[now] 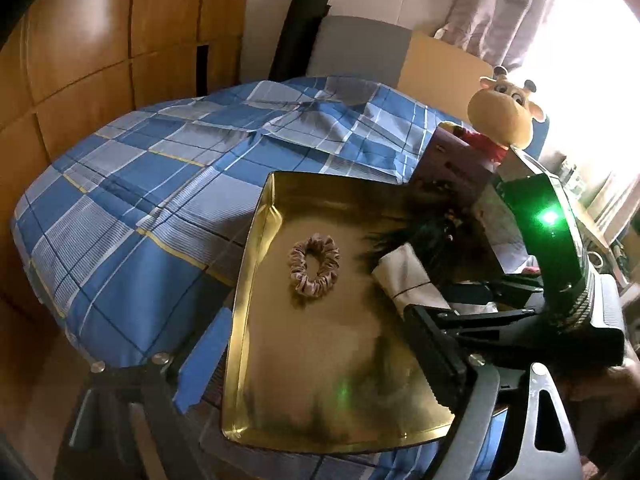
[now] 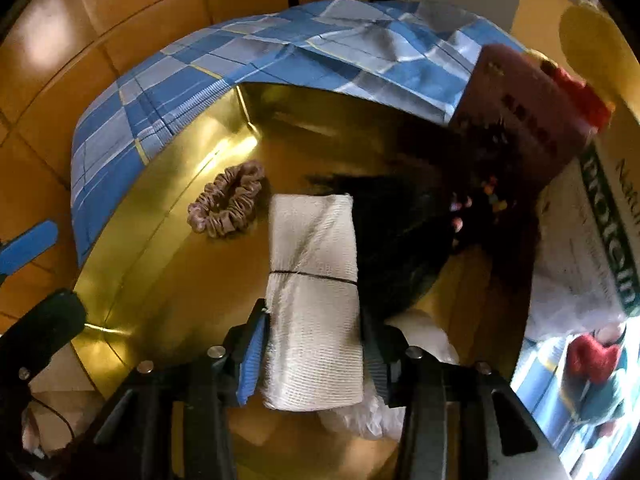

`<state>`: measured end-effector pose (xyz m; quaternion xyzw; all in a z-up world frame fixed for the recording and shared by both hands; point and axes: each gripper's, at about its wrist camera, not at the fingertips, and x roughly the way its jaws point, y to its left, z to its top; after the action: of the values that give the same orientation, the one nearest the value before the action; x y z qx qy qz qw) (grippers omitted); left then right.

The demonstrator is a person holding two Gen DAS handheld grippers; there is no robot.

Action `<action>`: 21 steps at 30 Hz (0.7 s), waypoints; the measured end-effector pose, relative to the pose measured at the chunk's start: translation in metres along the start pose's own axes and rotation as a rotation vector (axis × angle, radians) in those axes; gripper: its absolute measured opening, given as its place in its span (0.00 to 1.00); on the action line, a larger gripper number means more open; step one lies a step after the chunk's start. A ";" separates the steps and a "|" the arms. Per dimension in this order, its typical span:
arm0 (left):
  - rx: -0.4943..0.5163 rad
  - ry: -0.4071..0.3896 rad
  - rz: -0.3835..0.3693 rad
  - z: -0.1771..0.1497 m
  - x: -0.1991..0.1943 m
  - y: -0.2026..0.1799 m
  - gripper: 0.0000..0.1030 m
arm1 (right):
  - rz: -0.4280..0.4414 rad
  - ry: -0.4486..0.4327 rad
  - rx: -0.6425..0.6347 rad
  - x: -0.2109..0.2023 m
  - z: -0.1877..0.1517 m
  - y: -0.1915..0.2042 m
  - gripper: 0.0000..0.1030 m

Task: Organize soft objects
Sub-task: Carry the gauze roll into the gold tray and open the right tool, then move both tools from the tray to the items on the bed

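Observation:
A gold tray (image 1: 256, 248) lies on the blue plaid bed (image 1: 140, 184). In it are a pink-brown scrunchie (image 1: 315, 266), also in the right wrist view (image 2: 227, 204), and a black hairy bundle (image 2: 396, 240). My right gripper (image 2: 314, 344) is shut on a folded white cloth tied with a thin black band (image 2: 314, 264) and holds it over the tray; the left wrist view shows that cloth (image 1: 408, 276) and the right gripper (image 1: 440, 320) too. My left gripper (image 1: 304, 412) is open and empty at the tray's near edge.
A giraffe plush (image 1: 506, 114) sits behind a dark reddish box (image 1: 456, 164) at the tray's far right corner. A white printed box (image 2: 592, 232) stands to the right. Wooden wardrobe panels (image 1: 80, 40) rise behind the bed. A crumpled white wrapper (image 2: 424, 332) lies under the cloth.

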<state>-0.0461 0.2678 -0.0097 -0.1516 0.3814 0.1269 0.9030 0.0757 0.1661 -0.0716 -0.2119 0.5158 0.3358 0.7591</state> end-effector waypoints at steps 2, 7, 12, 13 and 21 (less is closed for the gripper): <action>0.001 0.004 0.000 -0.002 0.000 -0.002 0.86 | 0.017 -0.021 0.016 -0.004 -0.003 -0.002 0.56; 0.016 0.011 -0.008 -0.005 0.000 -0.008 0.86 | 0.037 -0.078 0.052 -0.024 -0.009 -0.009 0.63; 0.049 0.015 -0.017 -0.009 -0.001 -0.018 0.86 | 0.034 -0.158 0.084 -0.051 -0.020 -0.022 0.63; 0.056 0.017 -0.018 -0.009 -0.001 -0.020 0.86 | 0.028 -0.179 0.094 -0.058 -0.023 -0.025 0.63; 0.130 0.021 -0.044 -0.014 -0.002 -0.043 0.86 | -0.031 -0.296 0.194 -0.100 -0.060 -0.068 0.63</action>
<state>-0.0420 0.2228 -0.0097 -0.1023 0.3951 0.0804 0.9094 0.0621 0.0504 -0.0036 -0.0939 0.4249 0.3004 0.8488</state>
